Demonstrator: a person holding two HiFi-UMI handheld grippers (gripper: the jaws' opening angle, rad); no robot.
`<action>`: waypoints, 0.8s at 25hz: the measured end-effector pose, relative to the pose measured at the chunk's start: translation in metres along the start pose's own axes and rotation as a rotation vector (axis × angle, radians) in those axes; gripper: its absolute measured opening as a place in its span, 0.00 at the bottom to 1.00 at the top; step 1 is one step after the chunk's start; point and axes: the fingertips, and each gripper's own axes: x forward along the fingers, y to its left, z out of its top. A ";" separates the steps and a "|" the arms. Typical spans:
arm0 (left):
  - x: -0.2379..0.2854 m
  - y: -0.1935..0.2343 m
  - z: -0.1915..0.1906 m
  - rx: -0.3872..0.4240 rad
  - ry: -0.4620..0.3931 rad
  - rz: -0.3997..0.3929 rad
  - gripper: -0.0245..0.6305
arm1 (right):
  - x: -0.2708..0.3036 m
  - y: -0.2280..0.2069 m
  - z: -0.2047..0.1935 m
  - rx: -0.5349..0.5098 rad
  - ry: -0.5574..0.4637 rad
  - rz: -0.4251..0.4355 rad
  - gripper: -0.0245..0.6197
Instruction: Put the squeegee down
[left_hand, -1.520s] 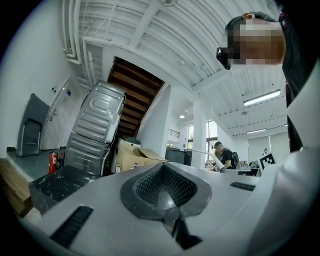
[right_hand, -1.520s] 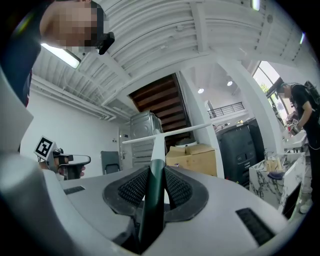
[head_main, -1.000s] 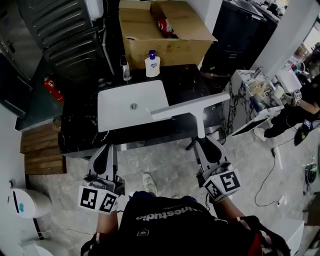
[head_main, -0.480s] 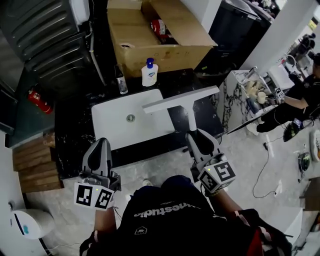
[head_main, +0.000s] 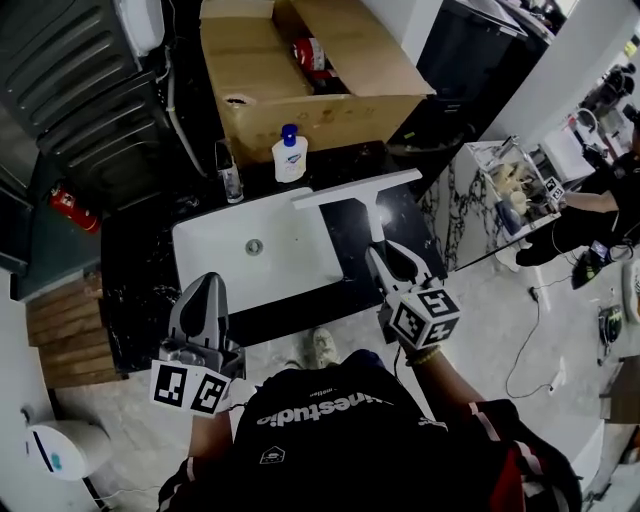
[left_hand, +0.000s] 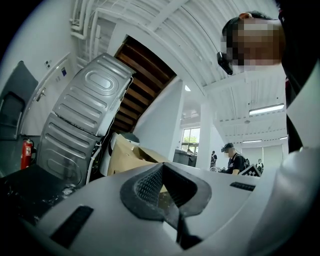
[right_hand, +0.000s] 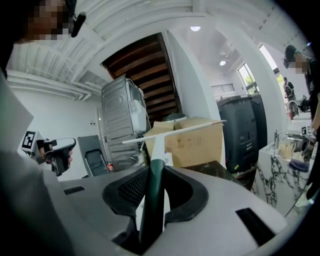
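The squeegee (head_main: 355, 188) has a long white blade and a dark green handle. My right gripper (head_main: 383, 250) is shut on that handle, and the blade hangs crosswise over the black marble counter (head_main: 140, 270) at the white sink's (head_main: 290, 262) far right corner. In the right gripper view the handle (right_hand: 152, 200) runs up between the pads of the right gripper (right_hand: 152, 167) to the blade (right_hand: 175, 134). Whether the blade touches the counter I cannot tell. My left gripper (head_main: 203, 285) hovers at the counter's near edge, in front of the sink, shut with nothing in it (left_hand: 162, 172).
A soap bottle (head_main: 288, 155) and a faucet (head_main: 228, 160) stand behind the sink. An open cardboard box (head_main: 300, 70) sits beyond them. A marble-patterned stand (head_main: 480, 200) is on the right, a person (head_main: 590, 215) beyond it. A fire extinguisher (head_main: 72, 208) stands at left.
Both grippers have moved forward toward the counter. The squeegee went with the right one, and its blade now hangs farther back by the sink's far right corner.
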 end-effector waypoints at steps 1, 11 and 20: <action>0.006 0.000 0.000 -0.002 0.002 -0.001 0.06 | 0.011 -0.013 -0.009 0.014 0.032 -0.013 0.23; 0.027 0.004 -0.012 -0.003 0.041 0.021 0.06 | 0.118 -0.127 -0.102 0.107 0.386 -0.161 0.23; 0.022 0.022 -0.017 -0.020 0.050 0.065 0.06 | 0.137 -0.160 -0.142 0.110 0.537 -0.230 0.23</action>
